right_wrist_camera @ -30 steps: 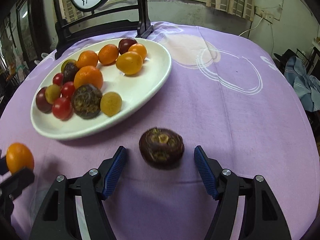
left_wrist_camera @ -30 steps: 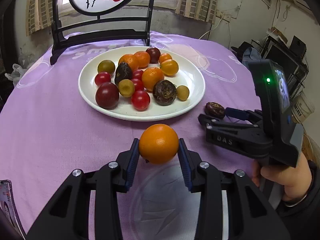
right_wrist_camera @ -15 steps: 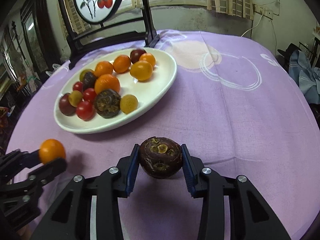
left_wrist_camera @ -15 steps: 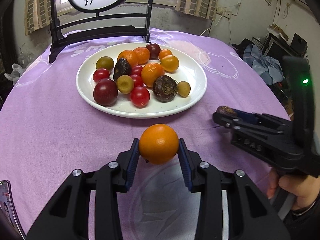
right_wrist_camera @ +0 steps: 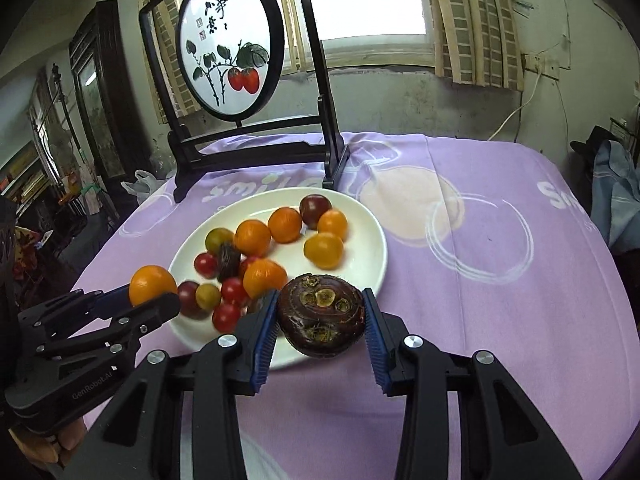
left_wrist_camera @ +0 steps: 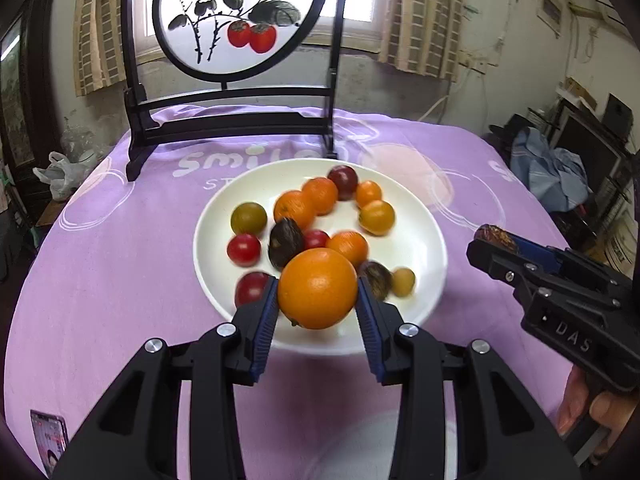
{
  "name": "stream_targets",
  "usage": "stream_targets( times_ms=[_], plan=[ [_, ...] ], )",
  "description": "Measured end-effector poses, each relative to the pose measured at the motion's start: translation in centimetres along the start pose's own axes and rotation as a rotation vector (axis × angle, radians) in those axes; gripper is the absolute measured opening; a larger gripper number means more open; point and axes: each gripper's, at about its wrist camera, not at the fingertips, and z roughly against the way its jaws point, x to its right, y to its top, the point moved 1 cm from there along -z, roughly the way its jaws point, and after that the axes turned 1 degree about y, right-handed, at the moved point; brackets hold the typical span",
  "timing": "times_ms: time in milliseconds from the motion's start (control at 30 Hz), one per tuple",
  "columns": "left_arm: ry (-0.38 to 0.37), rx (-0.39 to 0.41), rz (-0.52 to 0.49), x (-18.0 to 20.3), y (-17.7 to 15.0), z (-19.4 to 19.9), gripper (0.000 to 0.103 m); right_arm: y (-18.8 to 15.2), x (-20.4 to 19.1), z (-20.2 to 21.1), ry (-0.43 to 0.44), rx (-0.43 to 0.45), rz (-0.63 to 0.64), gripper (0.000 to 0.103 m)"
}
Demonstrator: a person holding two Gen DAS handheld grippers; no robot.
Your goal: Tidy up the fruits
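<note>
Both grippers are now raised above the purple cloth (right_wrist_camera: 500, 208); a second ago they sat lower and nearer it. The right gripper (right_wrist_camera: 320, 322) stood wide around the dark fruit (right_wrist_camera: 322, 316) lying on the cloth; its jaws have just been closing, and its blue ribbed pads now press the fruit's sides, holding it in the air before the plate's (right_wrist_camera: 372, 240) near rim. The fruit is a squat, rough, brown-purple round with pale knobby scars on top.

The left gripper (left_wrist_camera: 317, 308), jaws narrowly apart, clamps an orange (left_wrist_camera: 317, 288), as before; it is smooth, glossy and round, now seen over the plate's near edge.

The plate is white, shallow and shiny, heaped with small round fruits in red, orange, yellow, green and dark purple.
</note>
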Motion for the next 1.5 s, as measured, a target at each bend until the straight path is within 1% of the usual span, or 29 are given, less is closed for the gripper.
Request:
stream_targets(
  times_ms=[100, 233, 367, 400, 433, 467, 500, 533, 567, 600, 633, 667, 733, 867, 900, 967, 1067, 1167, 1200, 1367, 1500],
  plan=[
    [0.039, -0.026, 0.014, -0.6, 1.1, -2.5, 0.038, 0.9, -0.3, -2.6, -0.022, -0.027, 0.008, 0.041],
    [0.071, -0.062, 0.034, -1.5, 1.5, -5.3, 0.038, 1.1, -0.9, -5.8, -0.04, -0.073, 0.025, 0.041],
    [0.09, -0.06, 0.04, -1.6, 1.7, -6.6, 0.038, 1.0, -1.2, -7.8, -0.052, -0.093, 0.029, 0.041],
    [0.098, -0.064, 0.041, -1.5, 1.7, -6.8, 0.038, 1.0, -1.1, -8.1, -0.053, -0.092, 0.024, 0.045],
    [0.102, -0.069, 0.045, -1.5, 1.8, -7.2, 0.038, 1.1, -1.0, -8.3, -0.051, -0.09, 0.019, 0.052],
    [0.104, -0.074, 0.056, -1.6, 1.9, -7.4, 0.038, 1.2, -1.0, -8.4, -0.051, -0.084, 0.014, 0.065],
    [0.105, -0.076, 0.073, -1.7, 2.0, -7.5, 0.04, 1.2, -0.9, -8.2, -0.06, -0.072, 0.013, 0.065],
    [0.106, -0.077, 0.084, -1.8, 2.1, -7.4, 0.046, 1.1, -0.8, -7.9, -0.065, -0.06, 0.013, 0.066],
    [0.109, -0.07, 0.092, -1.9, 2.2, -7.2, 0.054, 1.0, -0.7, -7.8, -0.066, -0.058, 0.011, 0.066],
    [0.117, -0.056, 0.097, -2.0, 2.2, -6.9, 0.059, 0.9, -0.5, -7.6, -0.065, -0.059, 0.005, 0.066],
    [0.124, -0.042, 0.099, -2.1, 2.2, -6.6, 0.069, 0.6, -0.2, -7.2, -0.061, -0.058, -0.005, 0.066],
    [0.131, -0.026, 0.103, -2.2, 2.2, -6.1, 0.076, 0.5, 0.1, -6.9, -0.059, -0.057, -0.012, 0.066],
    [0.128, -0.008, 0.11, -2.2, 2.0, -5.2, 0.078, 0.0, 0.5, -6.1, -0.056, -0.056, -0.027, 0.066],
    [0.105, 0.0, 0.122, -1.9, 1.0, -3.5, 0.082, -1.5, 1.0, -4.1, -0.041, -0.058, -0.046, 0.068],
    [0.101, 0.004, 0.122, -1.8, 0.7, -3.1, 0.082, -2.0, 1.0, -3.4, -0.041, -0.055, -0.042, 0.07],
    [0.096, 0.007, 0.112, -1.5, -0.1, -2.1, 0.088, -3.1, 0.9, -2.2, -0.046, -0.055, -0.027, 0.074],
    [0.106, 0.005, 0.091, -0.9, -1.6, -0.6, 0.091, -4.9, 0.6, -0.3, -0.049, -0.068, 0.003, 0.077],
    [0.093, -0.005, 0.073, -0.4, -3.1, 0.9, 0.092, -6.4, 0.5, 1.5, -0.066, -0.065, 0.016, 0.085],
    [0.093, -0.002, 0.07, -0.2, -3.7, 1.5, 0.092, -6.8, 0.6, 2.1, -0.069, -0.059, 0.015, 0.086],
    [0.121, 0.019, 0.061, 0.1, -6.6, 4.1, 0.094, -9.7, 0.1, 4.4, -0.09, -0.044, 0.045, 0.089],
    [0.101, 0.01, 0.075, 0.1, -8.8, 5.6, 0.095, -11.9, -0.7, 5.3, -0.098, -0.049, 0.072, 0.089]
  ],
)
